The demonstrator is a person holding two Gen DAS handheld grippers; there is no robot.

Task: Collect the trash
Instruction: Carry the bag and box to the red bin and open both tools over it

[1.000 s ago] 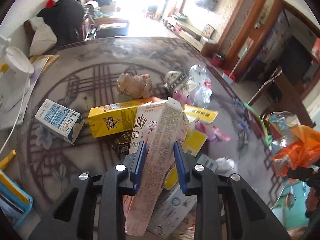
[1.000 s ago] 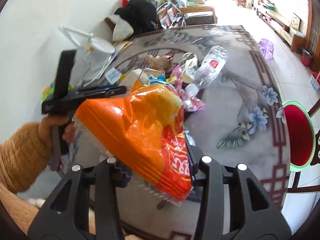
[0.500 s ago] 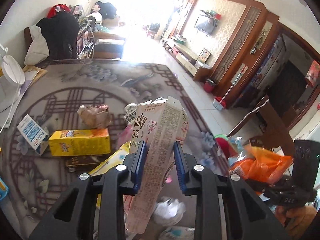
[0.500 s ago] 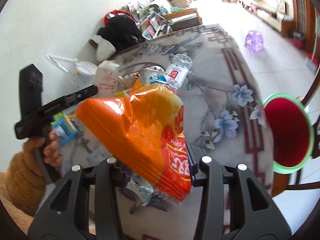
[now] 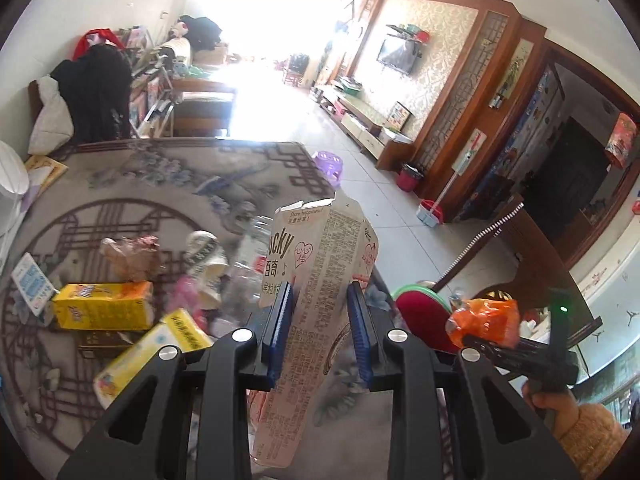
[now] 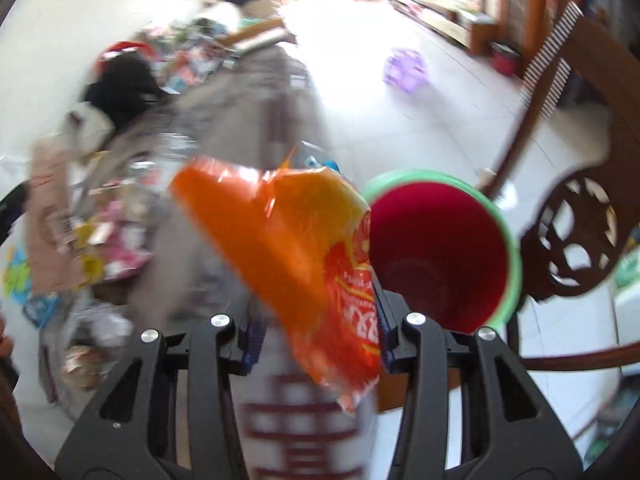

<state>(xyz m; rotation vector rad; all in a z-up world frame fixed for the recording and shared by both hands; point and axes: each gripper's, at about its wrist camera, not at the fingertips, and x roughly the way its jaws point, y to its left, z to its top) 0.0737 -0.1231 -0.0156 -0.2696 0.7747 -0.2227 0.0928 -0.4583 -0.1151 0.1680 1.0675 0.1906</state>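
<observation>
My left gripper (image 5: 320, 312) is shut on a tall pink-and-white Pocky box (image 5: 320, 280), held upright above the table. My right gripper (image 6: 316, 320) is shut on an orange snack bag (image 6: 296, 248), right beside the open mouth of a red bin with a green rim (image 6: 440, 256). The left wrist view shows the same bin (image 5: 416, 312) off the table's right edge, with the right gripper and orange bag (image 5: 484, 320) above it. More trash lies on the table: a yellow box (image 5: 104, 312), a yellow packet (image 5: 152, 352), a clear bottle (image 5: 248, 264).
The patterned table (image 5: 160, 184) also holds a crumpled brown wrapper (image 5: 128, 256) and a blue-white carton (image 5: 30, 284). A carved wooden chair (image 6: 576, 240) stands just right of the bin. A purple stool (image 5: 328, 162) sits on the tiled floor beyond. The right wrist view is motion-blurred.
Both grippers have swung right with their loads. The right gripper and orange bag have moved from over the table to beside the bin's mouth. The left wrist view now looks further off the table.
</observation>
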